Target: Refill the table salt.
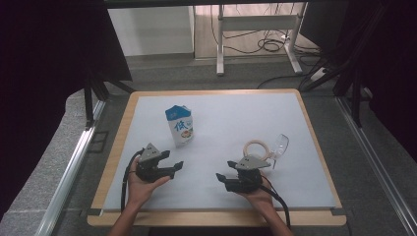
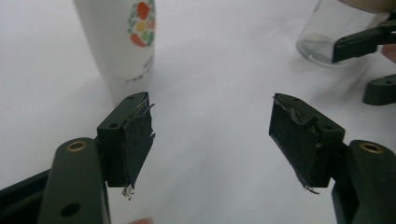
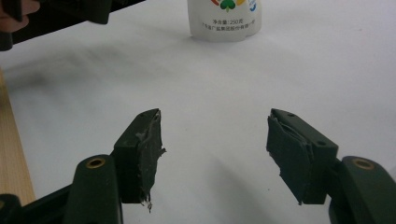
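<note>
A small white and blue milk carton (image 1: pixel 179 126) stands upright on the white mat (image 1: pixel 221 113). Its lower half appears in the left gripper view (image 2: pixel 123 42) and its base in the right gripper view (image 3: pixel 225 18). A clear glass (image 1: pixel 280 146) lies tipped beside a pale ring (image 1: pixel 256 147) at the right. My left gripper (image 1: pixel 175 161) is held near the front left, open and empty (image 2: pixel 212 135). My right gripper (image 1: pixel 224 170) faces it from the right, also open and empty (image 3: pixel 215 149), just in front of the ring. The two grippers point toward each other.
The mat covers a wooden table whose rim (image 1: pixel 120 147) shows all around; its edge is also in the right gripper view (image 3: pixel 11 154). Black curtains, a metal desk frame (image 1: pixel 255 29) and floor cables lie beyond the table.
</note>
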The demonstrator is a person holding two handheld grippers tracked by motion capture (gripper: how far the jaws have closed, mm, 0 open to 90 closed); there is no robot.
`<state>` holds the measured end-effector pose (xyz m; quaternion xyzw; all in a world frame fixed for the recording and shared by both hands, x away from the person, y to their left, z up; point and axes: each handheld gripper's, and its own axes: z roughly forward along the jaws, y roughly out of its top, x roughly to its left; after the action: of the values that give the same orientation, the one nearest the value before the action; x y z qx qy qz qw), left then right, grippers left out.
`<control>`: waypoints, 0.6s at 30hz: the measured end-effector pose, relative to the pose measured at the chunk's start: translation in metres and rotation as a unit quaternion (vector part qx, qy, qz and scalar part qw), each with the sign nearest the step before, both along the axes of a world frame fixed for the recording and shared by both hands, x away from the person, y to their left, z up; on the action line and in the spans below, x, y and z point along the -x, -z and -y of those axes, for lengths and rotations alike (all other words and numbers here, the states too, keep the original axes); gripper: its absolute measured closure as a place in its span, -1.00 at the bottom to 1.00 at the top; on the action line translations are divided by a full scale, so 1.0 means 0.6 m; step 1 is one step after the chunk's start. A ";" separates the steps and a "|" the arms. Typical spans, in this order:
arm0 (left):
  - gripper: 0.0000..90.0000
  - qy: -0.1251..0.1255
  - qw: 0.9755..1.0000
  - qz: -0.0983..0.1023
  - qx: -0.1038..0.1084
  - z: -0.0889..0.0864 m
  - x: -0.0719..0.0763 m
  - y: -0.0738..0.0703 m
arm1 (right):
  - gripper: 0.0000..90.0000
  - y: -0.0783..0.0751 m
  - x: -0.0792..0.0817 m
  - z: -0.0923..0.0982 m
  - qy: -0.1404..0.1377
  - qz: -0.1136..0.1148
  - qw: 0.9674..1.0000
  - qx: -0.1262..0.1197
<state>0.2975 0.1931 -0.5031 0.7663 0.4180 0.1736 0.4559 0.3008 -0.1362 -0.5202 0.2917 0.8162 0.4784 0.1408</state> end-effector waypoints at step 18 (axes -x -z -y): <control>-0.05 -0.034 0.999 0.020 0.029 -0.026 -0.105 -0.038 | -0.21 0.005 0.002 -0.005 -0.004 -0.004 1.000 0.008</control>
<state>0.3606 0.2089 -0.4801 0.7347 0.4392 0.1919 0.4802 0.2999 -0.1332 -0.5231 0.2891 0.8219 0.4710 0.1379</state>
